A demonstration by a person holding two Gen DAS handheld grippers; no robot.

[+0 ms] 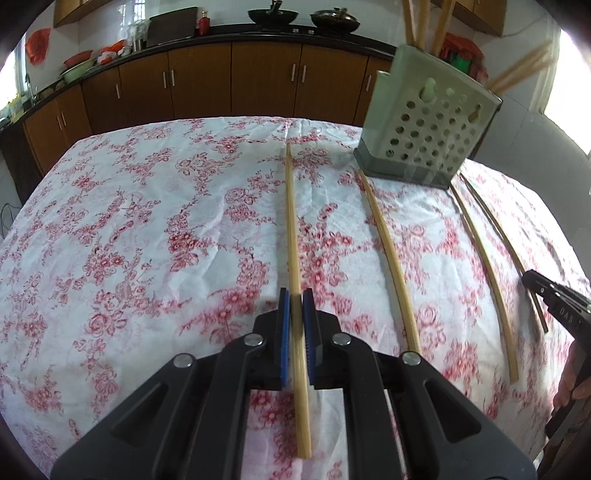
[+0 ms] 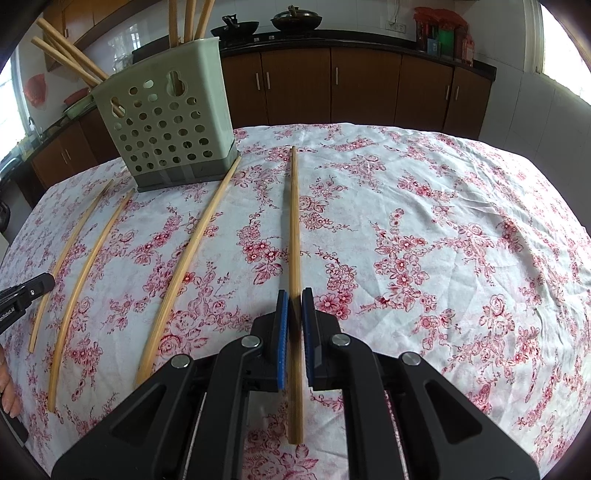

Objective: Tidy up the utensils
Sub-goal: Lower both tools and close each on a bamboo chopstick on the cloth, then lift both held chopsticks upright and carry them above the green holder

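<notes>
Several bamboo chopsticks lie on the floral tablecloth [image 1: 129, 221]. In the left wrist view my left gripper [image 1: 296, 295] straddles one chopstick [image 1: 291, 221], its blue pads closed against it. In the right wrist view my right gripper [image 2: 295, 297] straddles another chopstick [image 2: 294, 221] the same way. A pale green perforated utensil holder [image 1: 428, 122] stands at the table's far side and holds several chopsticks; it also shows in the right wrist view [image 2: 166, 114]. Other loose chopsticks [image 1: 391, 258] [image 2: 188, 266] lie between the two grippers.
The right gripper's tip [image 1: 554, 299] shows at the left wrist view's right edge. The left gripper's tip [image 2: 26, 291] shows at the right wrist view's left edge. Brown kitchen cabinets [image 1: 236, 81] and woks [image 1: 273, 14] stand behind the table.
</notes>
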